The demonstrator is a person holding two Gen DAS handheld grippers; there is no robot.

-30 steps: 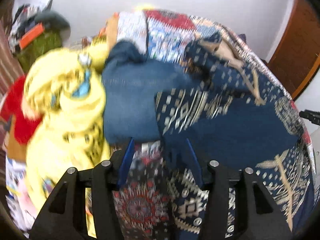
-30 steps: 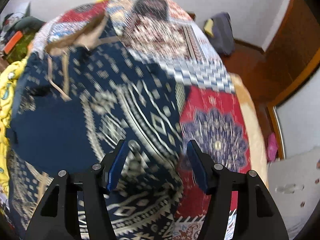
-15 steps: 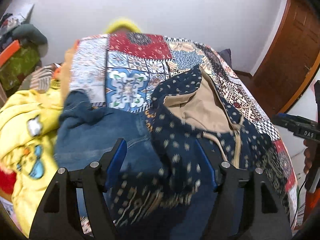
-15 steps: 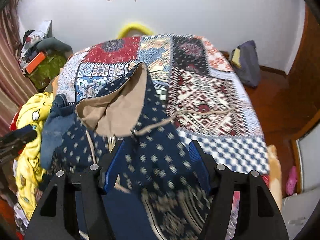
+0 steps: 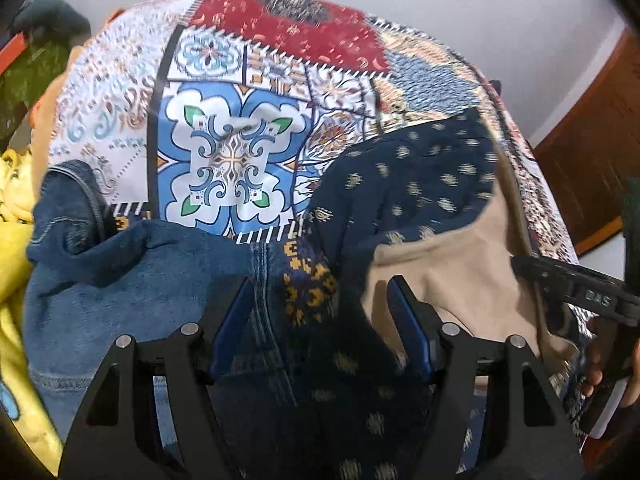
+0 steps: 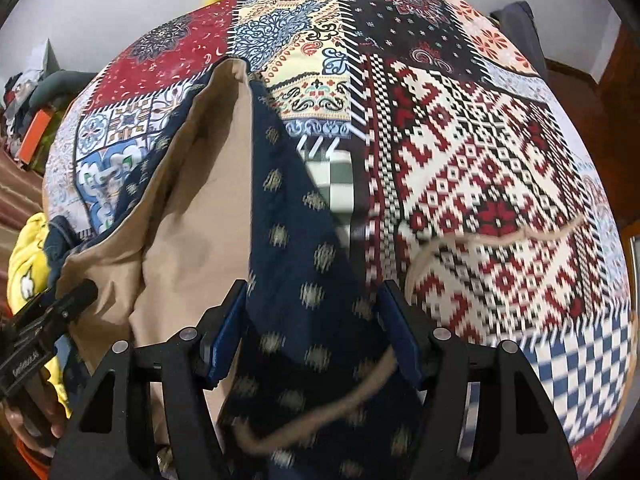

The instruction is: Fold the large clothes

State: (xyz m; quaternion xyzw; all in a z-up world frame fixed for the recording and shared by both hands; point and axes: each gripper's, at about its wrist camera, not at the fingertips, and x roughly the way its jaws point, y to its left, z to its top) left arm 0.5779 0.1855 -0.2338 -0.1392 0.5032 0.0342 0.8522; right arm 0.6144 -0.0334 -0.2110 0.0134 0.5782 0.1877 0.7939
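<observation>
**Hoodie draped over bed, both grippers spread above it**

Navy patterned hoodie (image 5: 400, 184) lying on the patchwork bedspread (image 5: 236, 160), hood turned open with tan lining (image 5: 452, 264) facing up. In the right wrist view, same hoodie (image 6: 288, 216) running up the middle of the frame, tan lining (image 6: 192, 208) to its left, hood peak reaching toward the red patch of the bedspread (image 6: 480, 152).

Left gripper (image 5: 320, 320): fingers spread apart, navy fabric visible in the gap between the blue pads; cannot tell if pads touch cloth. Nothing clamped.

Right gripper (image 6: 312, 328): fingers likewise apart, straddling the navy hood panel; fabric passes between them, no pinch visible. Tan drawstring (image 6: 500, 236) trailing loose across the red-and-white patch, well right of the hood; another stretch of cord (image 6: 320, 412) lies on navy cloth low between the fingers.

Blue denim garment (image 5: 132, 280) bunched just left of the hoodie, touching it near the left finger. Yellow garment (image 5: 16, 216) at far left edge, beside the denim.

Right gripper body also visible at the right edge of the left view, held in a hand (image 5: 600, 368). Motion blur in lower parts of both views.
</observation>
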